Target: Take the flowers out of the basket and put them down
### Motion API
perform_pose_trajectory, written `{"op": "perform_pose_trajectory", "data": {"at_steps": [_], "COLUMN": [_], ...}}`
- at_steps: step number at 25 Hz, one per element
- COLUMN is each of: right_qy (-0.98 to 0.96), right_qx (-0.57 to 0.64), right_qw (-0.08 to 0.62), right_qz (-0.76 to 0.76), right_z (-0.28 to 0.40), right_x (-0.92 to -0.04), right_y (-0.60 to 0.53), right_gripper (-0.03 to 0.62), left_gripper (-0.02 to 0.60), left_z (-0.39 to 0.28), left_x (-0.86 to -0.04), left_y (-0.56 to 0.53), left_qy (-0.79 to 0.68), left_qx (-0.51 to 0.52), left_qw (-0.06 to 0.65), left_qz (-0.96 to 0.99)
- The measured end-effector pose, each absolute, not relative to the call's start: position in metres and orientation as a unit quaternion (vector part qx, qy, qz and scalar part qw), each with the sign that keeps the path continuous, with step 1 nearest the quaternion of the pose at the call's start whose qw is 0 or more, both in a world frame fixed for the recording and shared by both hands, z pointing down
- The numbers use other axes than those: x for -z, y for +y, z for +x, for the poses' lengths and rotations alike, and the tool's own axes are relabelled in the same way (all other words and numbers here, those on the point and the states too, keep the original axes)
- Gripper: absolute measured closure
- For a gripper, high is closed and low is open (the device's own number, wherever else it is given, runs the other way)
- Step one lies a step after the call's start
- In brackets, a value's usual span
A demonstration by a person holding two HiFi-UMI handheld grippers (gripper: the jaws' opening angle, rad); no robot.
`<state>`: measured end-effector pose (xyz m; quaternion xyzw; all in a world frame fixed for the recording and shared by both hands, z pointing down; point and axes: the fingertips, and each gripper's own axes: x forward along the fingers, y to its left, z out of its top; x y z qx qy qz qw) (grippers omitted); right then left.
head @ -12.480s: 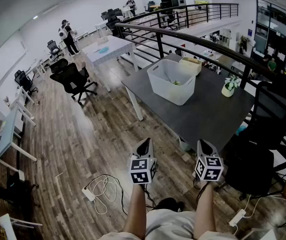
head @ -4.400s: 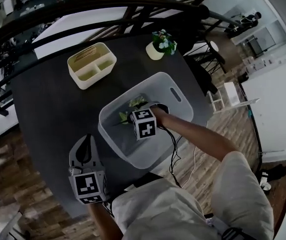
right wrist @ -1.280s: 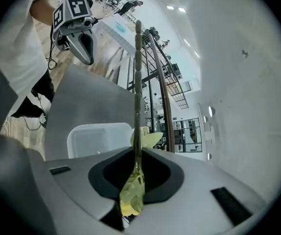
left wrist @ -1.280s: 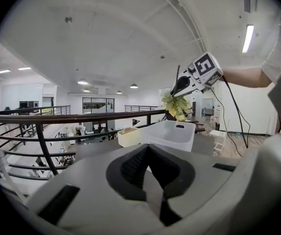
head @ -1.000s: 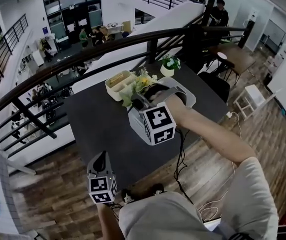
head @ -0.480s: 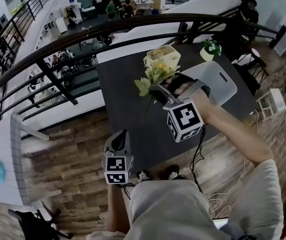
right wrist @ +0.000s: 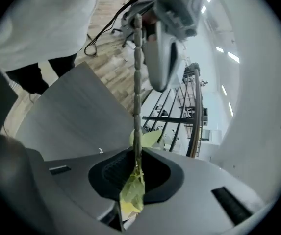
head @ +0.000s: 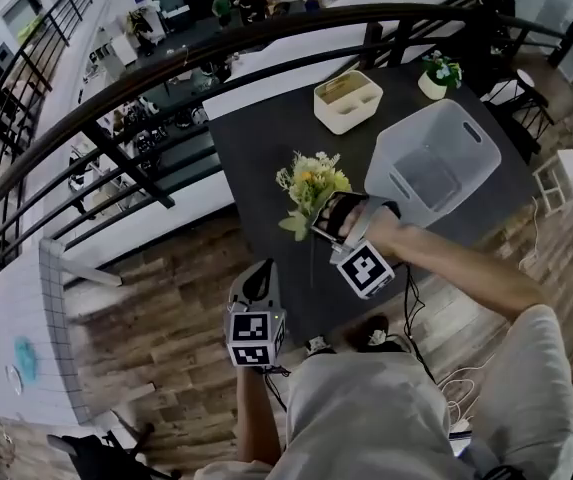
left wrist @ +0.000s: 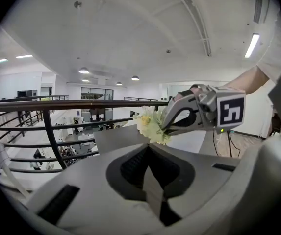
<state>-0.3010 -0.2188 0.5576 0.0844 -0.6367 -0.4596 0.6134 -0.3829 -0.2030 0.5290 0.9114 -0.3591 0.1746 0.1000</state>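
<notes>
Head view has the flowers (head: 311, 181) out of the basket (head: 431, 158) and up over the left half of the counter (head: 256, 153), just beside the basket's left side. The right gripper (head: 334, 220) has them by the stem, fingers pinched tight on it with a leaf caught in there too. No clue whether anything touches the counter.

Orientation: long axis runs far-to-near across the counter. The blooms (left wrist: 149, 124) sit at the far end, aimed toward the railing edge. The stem (right wrist: 137, 82) shoots straight out past the fingers toward the near edge and the left gripper (head: 256, 313). It's a thin line in the head view but really clear in the right gripper view.

The left gripper hangs off the counter's near-left corner over the wood floor (head: 166, 298), fingers closed together with nothing in them.

A cream organiser (head: 348, 100) and a small potted plant (head: 436, 72) sit along the far edge.
</notes>
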Motion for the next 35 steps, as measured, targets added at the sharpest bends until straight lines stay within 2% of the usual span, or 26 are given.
{"op": "perform_pose_trajectory", "data": {"at_steps": [3,12,24,27,31,35], "right_qy": [-0.61,-0.63,-0.688,-0.696,-0.709,-0.708], "right_qx": [0.47,0.404,0.305,0.283,0.262,0.253], "right_qw": [0.637,0.662,0.658,0.66,0.655,0.66], "right_qz": [0.04,-0.048,-0.031,-0.016,-0.002,0.016], "right_z": [-0.303,-0.286,-0.271,-0.268,-0.272,-0.262], "right_x": [-0.604,-0.684,-0.708,-0.709,-0.72,-0.72], "right_y": [-0.224,-0.197,-0.178,-0.174,-0.162,-0.163], "right_gripper": [0.525,0.525,0.517,0.489,0.413,0.405], "left_gripper": [0.558,0.558,0.558,0.558,0.558,0.558], "left_z": [-0.394,-0.401,-0.385,-0.379,-0.386,-0.392], "left_x": [-0.536,-0.536,-0.546,-0.543,-0.55,-0.559], "left_y": [-0.204,-0.204,-0.192,-0.188,-0.178,-0.175], "left_qy": [-0.358,-0.349,-0.327,-0.323,-0.323,-0.326], "left_qx": [-0.186,-0.182,-0.193,-0.189,-0.196,-0.21], "left_qw": [0.109,0.111,0.112,0.107,0.112,0.121], "left_qz": [0.909,0.913,0.918,0.921,0.919,0.914]}}
